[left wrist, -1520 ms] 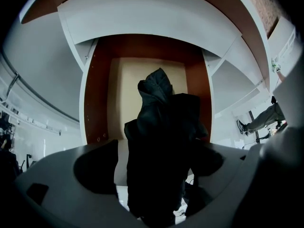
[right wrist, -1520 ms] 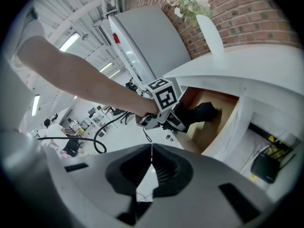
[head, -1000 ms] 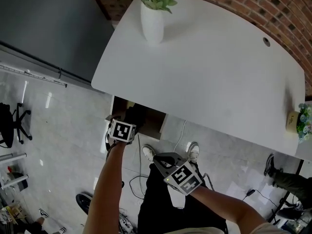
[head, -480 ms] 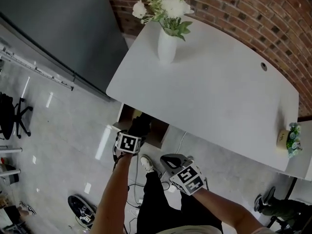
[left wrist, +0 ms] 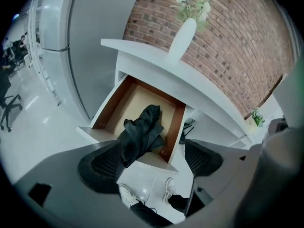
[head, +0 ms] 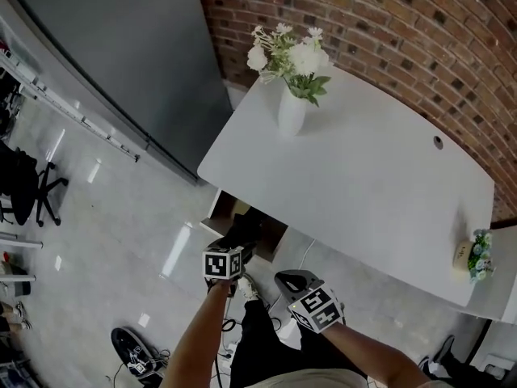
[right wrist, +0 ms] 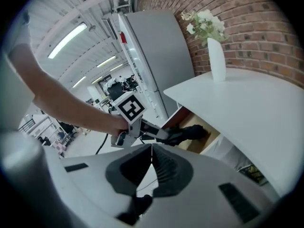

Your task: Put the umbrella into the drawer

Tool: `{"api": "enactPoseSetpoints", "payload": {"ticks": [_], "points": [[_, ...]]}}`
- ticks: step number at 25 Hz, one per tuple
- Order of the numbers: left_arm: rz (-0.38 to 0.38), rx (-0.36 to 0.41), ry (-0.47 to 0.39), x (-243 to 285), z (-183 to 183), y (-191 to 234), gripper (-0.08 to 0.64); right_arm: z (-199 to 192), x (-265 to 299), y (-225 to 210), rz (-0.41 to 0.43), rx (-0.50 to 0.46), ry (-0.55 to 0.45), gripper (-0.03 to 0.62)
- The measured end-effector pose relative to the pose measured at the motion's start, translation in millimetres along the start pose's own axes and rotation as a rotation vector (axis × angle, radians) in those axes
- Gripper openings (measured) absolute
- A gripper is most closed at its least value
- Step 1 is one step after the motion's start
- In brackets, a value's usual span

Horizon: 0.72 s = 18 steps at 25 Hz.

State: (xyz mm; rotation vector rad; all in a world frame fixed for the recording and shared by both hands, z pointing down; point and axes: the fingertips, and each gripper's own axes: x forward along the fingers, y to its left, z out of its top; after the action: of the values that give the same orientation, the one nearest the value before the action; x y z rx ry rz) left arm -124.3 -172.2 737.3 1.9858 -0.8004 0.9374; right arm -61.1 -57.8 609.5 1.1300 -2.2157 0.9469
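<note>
Left gripper (left wrist: 152, 163) and right gripper (right wrist: 151, 167) have smooth grey shells; black ribbed pads (left wrist: 107, 163) line the jaws; each carries a white cube (head: 224, 263) with black square markers; black trousers (head: 268, 342); white shoes (left wrist: 127, 194).

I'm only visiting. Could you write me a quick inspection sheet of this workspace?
Surface: white table.
Job's things: black umbrella lies in the open drawer, one end at its front edge.
Clutter: vase of flowers and small flower pot on the table.
Grippers: left gripper open, facing the umbrella; right gripper shut, empty.
Cables: cable under the table.
Surroundings: brick wall, grey cabinet, office chair.
</note>
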Motion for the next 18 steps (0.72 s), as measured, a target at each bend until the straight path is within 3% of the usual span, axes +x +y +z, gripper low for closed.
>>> {"api": "enactPoseSetpoints", "payload": {"ticks": [8, 18], "points": [[0.002, -0.057, -0.064, -23, -3, -26, 0.420, 1, -23, 6, -0.005, 0.133, -0.044, 0.017], [0.004, -0.149, -0.134, -54, -5, -51, 0.417, 7, -51, 2, 0.021, 0.076, -0.050, 0.017]]}}
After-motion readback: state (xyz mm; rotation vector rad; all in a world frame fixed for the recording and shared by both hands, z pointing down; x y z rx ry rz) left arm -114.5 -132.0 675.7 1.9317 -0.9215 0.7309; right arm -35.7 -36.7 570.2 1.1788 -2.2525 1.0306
